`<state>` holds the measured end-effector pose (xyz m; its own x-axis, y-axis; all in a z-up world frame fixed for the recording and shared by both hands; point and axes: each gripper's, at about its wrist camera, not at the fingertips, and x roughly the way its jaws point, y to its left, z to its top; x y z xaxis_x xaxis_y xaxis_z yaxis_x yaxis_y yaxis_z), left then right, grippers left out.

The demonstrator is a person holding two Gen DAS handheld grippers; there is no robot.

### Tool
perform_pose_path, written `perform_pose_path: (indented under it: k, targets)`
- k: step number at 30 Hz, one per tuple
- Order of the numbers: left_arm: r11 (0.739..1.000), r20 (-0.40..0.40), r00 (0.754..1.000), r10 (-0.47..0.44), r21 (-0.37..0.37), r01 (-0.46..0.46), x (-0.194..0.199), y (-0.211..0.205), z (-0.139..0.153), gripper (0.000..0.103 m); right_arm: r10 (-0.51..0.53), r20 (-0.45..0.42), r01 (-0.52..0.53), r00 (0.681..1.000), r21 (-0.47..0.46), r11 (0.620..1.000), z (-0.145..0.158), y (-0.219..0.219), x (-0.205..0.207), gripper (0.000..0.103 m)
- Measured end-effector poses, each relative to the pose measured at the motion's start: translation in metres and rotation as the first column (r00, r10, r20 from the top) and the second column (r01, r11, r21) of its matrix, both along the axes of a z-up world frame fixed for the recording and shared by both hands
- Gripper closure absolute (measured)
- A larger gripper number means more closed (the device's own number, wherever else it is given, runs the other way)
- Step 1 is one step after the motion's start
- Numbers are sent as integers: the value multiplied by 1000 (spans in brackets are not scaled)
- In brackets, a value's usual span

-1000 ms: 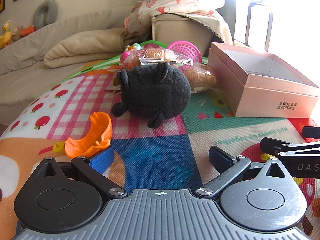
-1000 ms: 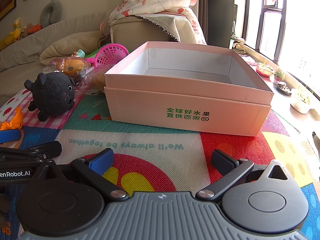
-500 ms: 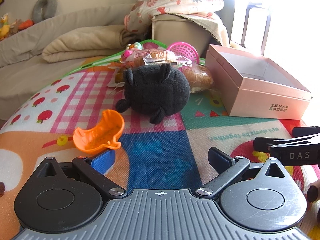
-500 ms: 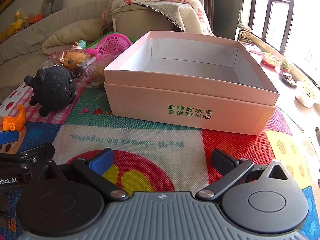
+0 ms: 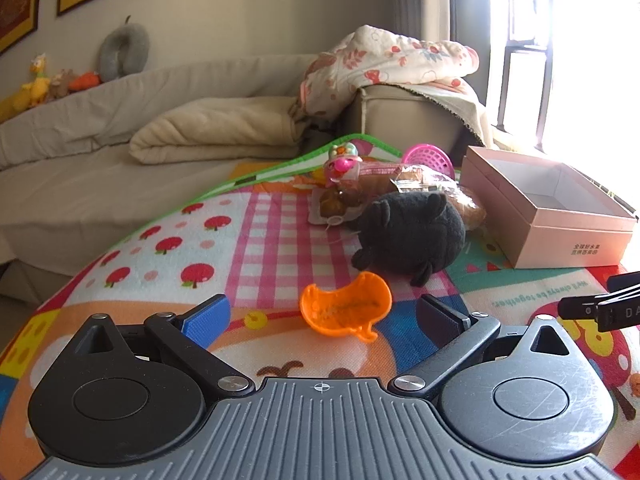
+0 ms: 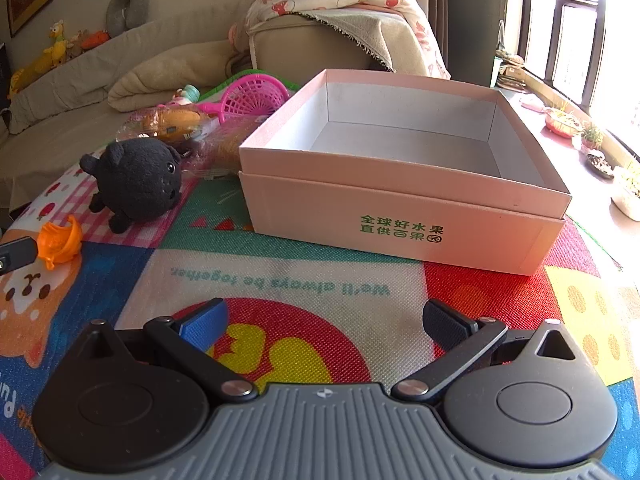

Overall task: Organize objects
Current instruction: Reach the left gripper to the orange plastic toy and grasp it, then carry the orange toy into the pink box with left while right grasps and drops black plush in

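Note:
An orange plastic scoop-shaped toy [image 5: 346, 308] lies on the colourful play mat [image 5: 256, 240], just ahead of my open, empty left gripper [image 5: 320, 316]. It also shows in the right wrist view [image 6: 60, 242]. A black plush toy [image 5: 408, 234] sits behind it, also seen in the right wrist view [image 6: 138, 180]. An open pink box [image 6: 400, 216] stands empty ahead of my open, empty right gripper [image 6: 320, 322]; the box also shows in the left wrist view [image 5: 560, 232].
Wrapped bread packs [image 5: 404, 184], a pink plastic basket [image 6: 252, 96] and a small pink toy [image 5: 340, 160] lie behind the plush. A beige sofa with a folded blanket [image 5: 216, 128] lies beyond the mat. The right gripper's tip [image 5: 600, 308] shows at the left view's right edge.
My left gripper has swung left, so the orange toy now lies between its fingers' line instead of left of it. The right gripper has risen and looks more down into the box.

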<state>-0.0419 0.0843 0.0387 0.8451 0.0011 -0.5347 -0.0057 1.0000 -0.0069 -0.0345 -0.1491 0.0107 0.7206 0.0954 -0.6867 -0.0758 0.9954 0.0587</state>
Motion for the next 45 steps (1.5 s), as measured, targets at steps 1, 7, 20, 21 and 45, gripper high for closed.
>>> perform_pose_path:
  k: [1, 7, 20, 21, 45]
  targets:
    - [1000, -3, 1000, -3, -1, 3, 2, -1, -2, 0, 6, 32, -6, 999, -1, 1000, 4, 3, -6, 0]
    - [1000, -30, 1000, 9, -14, -9, 26, -14, -19, 0, 1, 280, 25, 960, -88, 996, 27, 26, -37, 0]
    - [987, 3, 1000, 18, -163, -17, 16, 37, -15, 39, 235, 238, -208, 942, -133, 969, 37, 101, -1, 0]
    - [986, 0, 1000, 25, -166, -24, 11, 43, -13, 39, 255, 230, -227, 939, -141, 964, 34, 113, 7, 0]
    - [950, -10, 965, -261, -181, 255, -41, 3, 17, 39, 178, 223, -166, 958, -72, 984, 87, 37, -88, 33]
